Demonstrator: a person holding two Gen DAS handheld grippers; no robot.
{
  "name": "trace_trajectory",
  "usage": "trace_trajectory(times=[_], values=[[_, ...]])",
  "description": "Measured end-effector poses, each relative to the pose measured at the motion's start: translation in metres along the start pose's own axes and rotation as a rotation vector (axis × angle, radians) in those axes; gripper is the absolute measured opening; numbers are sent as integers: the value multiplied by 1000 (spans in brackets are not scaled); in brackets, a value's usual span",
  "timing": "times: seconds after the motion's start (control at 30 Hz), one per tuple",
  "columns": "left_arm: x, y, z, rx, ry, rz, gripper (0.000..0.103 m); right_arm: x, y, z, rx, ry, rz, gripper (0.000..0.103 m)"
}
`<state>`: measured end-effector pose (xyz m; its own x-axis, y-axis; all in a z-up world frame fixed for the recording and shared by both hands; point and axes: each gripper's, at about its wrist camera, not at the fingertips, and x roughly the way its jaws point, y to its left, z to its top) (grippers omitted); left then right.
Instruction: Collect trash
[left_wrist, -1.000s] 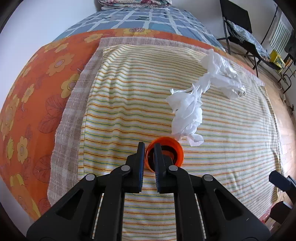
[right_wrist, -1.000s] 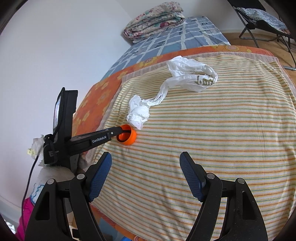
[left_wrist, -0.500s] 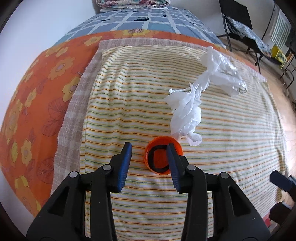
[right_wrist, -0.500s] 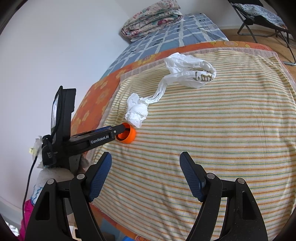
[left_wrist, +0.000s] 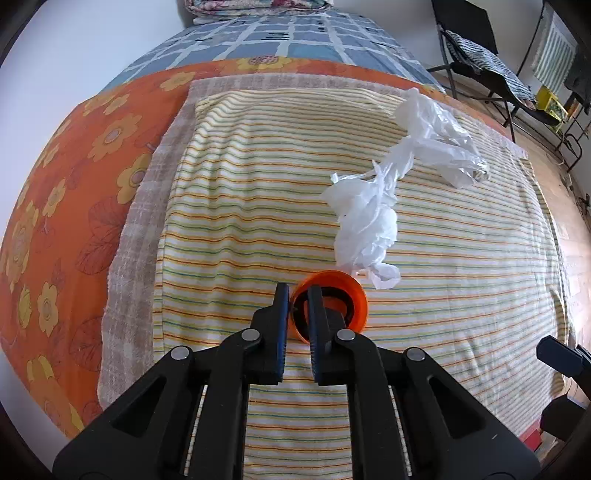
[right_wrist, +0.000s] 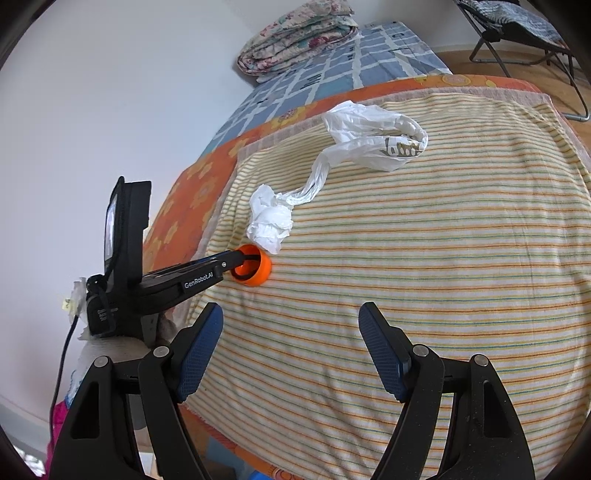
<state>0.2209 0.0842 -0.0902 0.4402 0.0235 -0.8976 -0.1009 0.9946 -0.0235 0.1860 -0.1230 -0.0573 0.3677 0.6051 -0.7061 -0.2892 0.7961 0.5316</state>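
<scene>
An orange plastic cap (left_wrist: 345, 299) lies on its side on the striped cloth (left_wrist: 258, 192). My left gripper (left_wrist: 295, 314) is shut on the cap's near rim, one finger inside it and one outside. The cap (right_wrist: 255, 267) and left gripper (right_wrist: 236, 264) also show in the right wrist view. A crumpled white tissue (left_wrist: 365, 229) lies just beyond the cap, joined by a twisted strip to a white plastic bag (left_wrist: 436, 136) farther right. My right gripper (right_wrist: 291, 354) is open and empty, above the cloth's near part.
The striped cloth lies over an orange flowered sheet (left_wrist: 74, 177) on a bed. A blue checked cover (left_wrist: 288, 37) and folded quilt (right_wrist: 299, 33) lie at the far end. A black folding chair (left_wrist: 476, 55) stands on the wood floor at the right.
My left gripper opened around the orange cap half a second ago and has now shut again on its rim. The right gripper has stayed open and drifted slightly.
</scene>
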Motion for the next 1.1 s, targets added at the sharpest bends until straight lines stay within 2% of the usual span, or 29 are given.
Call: trace_trajectory(times=[0.17, 0.63, 0.9, 1.03, 1.1], values=[[-2, 2, 1, -13, -14, -22, 5, 0, 0, 0, 2, 2, 2, 76], [1, 31, 1, -168, 30, -188, 5, 0, 0, 0, 6, 5, 4, 76], [-12, 26, 2, -122, -13, -145, 5, 1, 0, 0, 7, 6, 6, 76], [-20, 21, 2, -97, -26, -146, 5, 1, 0, -1, 10, 8, 5, 76], [-20, 21, 2, -91, -35, -107, 5, 0, 0, -1, 14, 7, 6, 76]])
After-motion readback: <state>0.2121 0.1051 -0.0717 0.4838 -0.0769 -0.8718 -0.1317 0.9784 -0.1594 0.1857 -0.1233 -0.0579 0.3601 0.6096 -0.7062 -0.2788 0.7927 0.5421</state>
